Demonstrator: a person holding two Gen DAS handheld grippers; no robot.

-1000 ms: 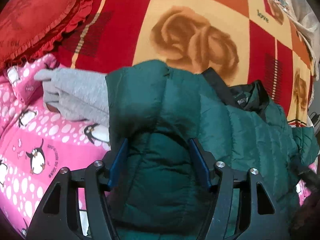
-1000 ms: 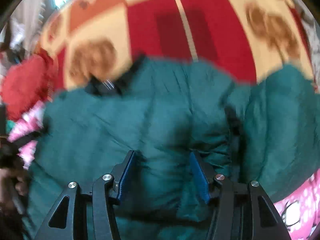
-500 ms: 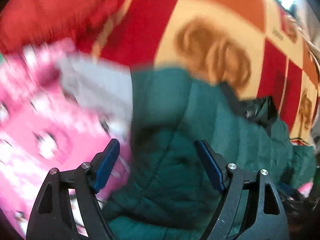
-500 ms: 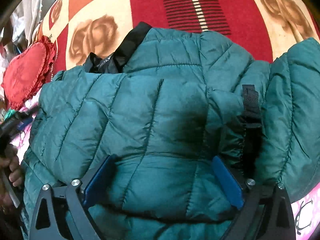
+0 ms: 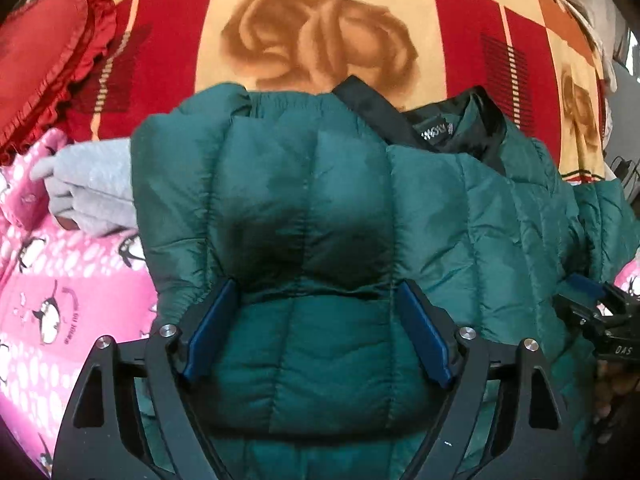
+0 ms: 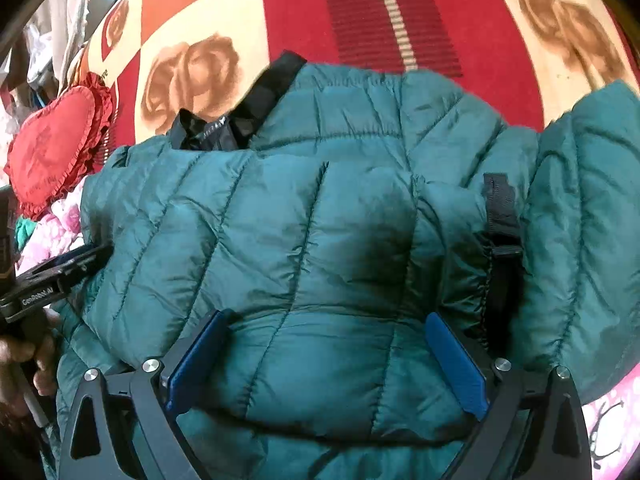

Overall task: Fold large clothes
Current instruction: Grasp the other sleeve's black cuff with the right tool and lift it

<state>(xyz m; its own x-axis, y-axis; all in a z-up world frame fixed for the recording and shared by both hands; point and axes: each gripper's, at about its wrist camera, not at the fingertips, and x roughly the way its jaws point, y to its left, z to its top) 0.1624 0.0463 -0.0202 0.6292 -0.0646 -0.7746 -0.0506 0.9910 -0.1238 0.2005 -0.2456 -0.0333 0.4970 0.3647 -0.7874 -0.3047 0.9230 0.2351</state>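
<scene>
One green puffer jacket [image 5: 312, 208] lies before us on the red and cream rose-patterned blanket [image 5: 312, 40], its black collar [image 5: 376, 114] at the far end, so it points away from us; its long axis runs from our tools toward the collar. We count two grippers. The left gripper [image 5: 316, 332] has its blue pads [image 5: 212, 328] spread wide, with the quilted fabric bulging up between them but not pinched. The right gripper [image 6: 324, 360] likewise stands parted over the jacket, its pads [image 6: 456, 364] clear of any fold. One red heart-shaped cushion [image 6: 52, 148] sits at the far left, one grey garment [image 5: 92, 188] pokes out from under the jacket's left edge, and a pink penguin-print cover [image 5: 60, 300] lies beneath. The jacket's near hem is cut off behind our tools, and one sleeve [image 6: 588, 216] runs past the right view's edge. The collar label is too small to read
</scene>
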